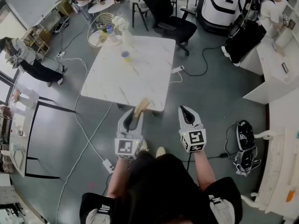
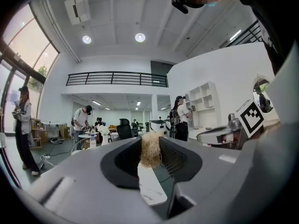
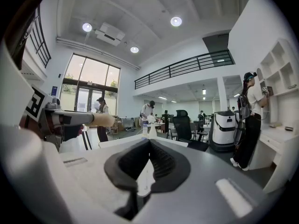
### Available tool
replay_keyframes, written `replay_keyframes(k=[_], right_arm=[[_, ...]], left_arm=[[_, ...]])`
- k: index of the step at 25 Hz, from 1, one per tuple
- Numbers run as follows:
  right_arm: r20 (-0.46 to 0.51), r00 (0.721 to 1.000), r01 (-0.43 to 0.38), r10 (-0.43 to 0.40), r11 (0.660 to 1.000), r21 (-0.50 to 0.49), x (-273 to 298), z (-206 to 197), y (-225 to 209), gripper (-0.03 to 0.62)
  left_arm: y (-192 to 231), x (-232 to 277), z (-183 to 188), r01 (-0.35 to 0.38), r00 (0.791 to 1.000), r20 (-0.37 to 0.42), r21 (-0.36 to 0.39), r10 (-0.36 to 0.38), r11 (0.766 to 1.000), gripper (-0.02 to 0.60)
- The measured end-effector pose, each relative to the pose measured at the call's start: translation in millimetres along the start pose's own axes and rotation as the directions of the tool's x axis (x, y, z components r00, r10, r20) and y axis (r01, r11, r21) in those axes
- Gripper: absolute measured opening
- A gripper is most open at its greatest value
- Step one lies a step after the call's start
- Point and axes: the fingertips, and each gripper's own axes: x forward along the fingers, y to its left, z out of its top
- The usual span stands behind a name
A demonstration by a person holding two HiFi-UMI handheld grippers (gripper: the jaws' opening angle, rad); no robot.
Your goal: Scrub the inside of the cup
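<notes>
A small yellow cup (image 1: 125, 55) stands far back on the white marble table (image 1: 140, 83), well away from both grippers. My left gripper (image 1: 136, 112) hovers at the table's near edge, shut on a tan fibrous scrubber (image 1: 141, 106). In the left gripper view the scrubber (image 2: 150, 149) sticks up between the dark pads (image 2: 177, 160). My right gripper (image 1: 183, 109) hangs beside the left one, just off the table's near right corner, shut with nothing in it. In the right gripper view its jaws (image 3: 148, 143) meet, and the scrubber (image 3: 101, 120) shows at the left.
A bottle (image 1: 110, 33) and a white object (image 1: 127, 37) stand at the table's far edge. Behind it are a black office chair (image 1: 170, 20) and a wire basket (image 1: 100, 26). Cables and a power strip (image 1: 177, 69) cross the floor. A white counter (image 1: 275, 73) lines the right.
</notes>
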Motion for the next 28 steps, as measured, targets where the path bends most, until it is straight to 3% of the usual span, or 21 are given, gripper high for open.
replay_keyframes(k=[15, 28], right_arm=[[-0.002, 1.0, -0.005, 0.005, 1.0, -0.005, 4, -2, -4, 0.003], [0.007, 0.999, -0.048, 0.048, 0.999, 0.011, 86, 5, -7, 0.004]], left_arm=[[-2, 12, 4, -0.005, 1.0, 0.008, -0.011, 0.005, 1.0, 0.123], [66, 57, -12, -0.073, 0.997, -0.027, 0.011, 0.073, 0.997, 0.123]])
